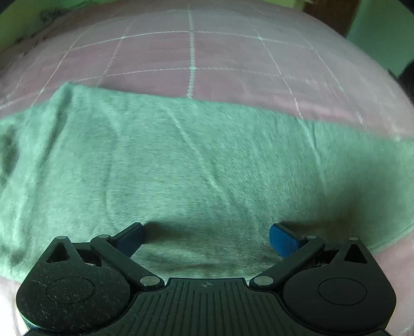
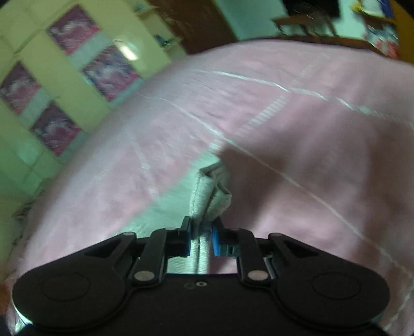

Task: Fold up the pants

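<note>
The pants (image 1: 196, 160) are spread as a band across the middle of the left view, on the pink sheet (image 1: 191, 51). The left gripper (image 1: 207, 239), jaws apart, is held over them. In the right view's lower centre, a hem (image 2: 207, 191) is clamped by the right gripper (image 2: 201, 239).

Pink checked bedspread (image 1: 233, 51), yellow-green wall (image 2: 64, 75) with pink panels (image 2: 108, 75), dim light

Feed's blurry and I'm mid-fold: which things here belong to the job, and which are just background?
Job:
- pants, pale green, on the bed
- right gripper, shut on a pants edge
- left gripper, open over the pants

Background:
- pink bedspread
- wall pictures
- wooden furniture behind the bed
</note>
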{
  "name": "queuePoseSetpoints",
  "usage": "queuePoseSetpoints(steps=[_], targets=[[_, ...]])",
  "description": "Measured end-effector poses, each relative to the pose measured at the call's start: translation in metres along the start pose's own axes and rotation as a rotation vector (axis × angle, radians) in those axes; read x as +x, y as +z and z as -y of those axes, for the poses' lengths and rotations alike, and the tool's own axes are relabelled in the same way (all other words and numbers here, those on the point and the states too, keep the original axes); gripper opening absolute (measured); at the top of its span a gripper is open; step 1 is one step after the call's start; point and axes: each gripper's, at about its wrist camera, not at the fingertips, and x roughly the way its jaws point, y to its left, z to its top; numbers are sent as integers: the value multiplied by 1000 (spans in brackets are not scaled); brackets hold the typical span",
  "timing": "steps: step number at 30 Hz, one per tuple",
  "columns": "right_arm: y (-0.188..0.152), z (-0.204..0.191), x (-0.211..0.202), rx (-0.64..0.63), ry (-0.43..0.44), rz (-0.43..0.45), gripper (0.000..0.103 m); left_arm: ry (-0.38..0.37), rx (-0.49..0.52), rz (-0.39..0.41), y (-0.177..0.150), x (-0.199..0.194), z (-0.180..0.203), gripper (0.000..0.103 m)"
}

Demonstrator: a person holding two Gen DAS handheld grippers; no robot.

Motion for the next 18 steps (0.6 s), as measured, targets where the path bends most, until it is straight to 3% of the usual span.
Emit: queuePoseSetpoints(steps=[5, 11, 15, 18], targets=[[-4, -75, -8, -137, 157, 7, 15, 17, -99, 60, 5, -29, -53, 103], [-64, -178, 9, -329, 340, -115, 15, 75, -205, 89, 6, -49, -130, 103], [-126, -218, 39, -406, 382, -271, 15, 80, -265, 82, -3, -52, -166, 103], [-169, -228, 62, -482, 324, -398, 29, 12, -304, 56, -8, -48, -175, 103]])
